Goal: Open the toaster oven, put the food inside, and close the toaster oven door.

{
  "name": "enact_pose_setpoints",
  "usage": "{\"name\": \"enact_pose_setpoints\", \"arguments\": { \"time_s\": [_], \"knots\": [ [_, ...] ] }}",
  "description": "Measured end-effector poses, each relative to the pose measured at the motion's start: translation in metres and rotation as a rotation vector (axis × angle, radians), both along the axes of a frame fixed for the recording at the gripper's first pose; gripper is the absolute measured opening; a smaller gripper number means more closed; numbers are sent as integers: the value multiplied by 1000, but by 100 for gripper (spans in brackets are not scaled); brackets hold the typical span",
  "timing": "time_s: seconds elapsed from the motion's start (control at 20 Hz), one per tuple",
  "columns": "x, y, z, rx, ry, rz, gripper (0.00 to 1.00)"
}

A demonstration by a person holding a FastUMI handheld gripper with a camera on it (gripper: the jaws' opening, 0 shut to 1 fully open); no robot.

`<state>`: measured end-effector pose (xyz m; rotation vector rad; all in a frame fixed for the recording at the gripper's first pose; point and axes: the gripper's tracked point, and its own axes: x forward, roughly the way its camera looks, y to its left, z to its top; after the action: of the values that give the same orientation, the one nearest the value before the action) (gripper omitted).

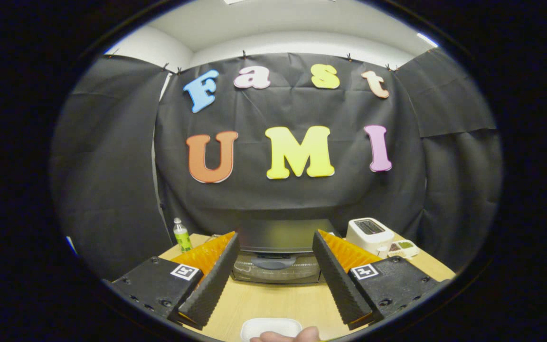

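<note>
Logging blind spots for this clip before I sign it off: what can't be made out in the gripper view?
- Toaster oven: its sides sit behind the open gripper fingers; its inside is too dark to see through the closed door.
- White dish: near part cut off by the edge; a hand overlaps it, contents unclear.
- Small tray by the white toaster: contents too small.
- Bottle: label unreadable.

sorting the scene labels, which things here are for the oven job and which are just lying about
For the job: dark toaster oven, door shut, beyond the open tool; white dish near a fingertip.
Lying about: green-labelled clear bottle; white slot toaster; small tray of foods.
</note>
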<state>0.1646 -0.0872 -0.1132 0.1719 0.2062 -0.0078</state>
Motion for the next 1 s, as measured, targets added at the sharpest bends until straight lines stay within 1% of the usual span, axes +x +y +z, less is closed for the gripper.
{"name": "enact_pose_setpoints", "arguments": {
  "time_s": [0.15,0.3,0.4,0.5,0.7,1.0],
  "knots": [
    [-39,-12,29,2,-26,-20,100],
    [-82,-6,40,-19,-33,10,100],
    [-105,-10,47,-43,-46,-3,100],
    [-127,-4,50,-32,-46,4,100],
    [-152,-8,55,-13,-58,-12,100],
    [-161,-12,57,0,-48,-39,100]
  ]
}}
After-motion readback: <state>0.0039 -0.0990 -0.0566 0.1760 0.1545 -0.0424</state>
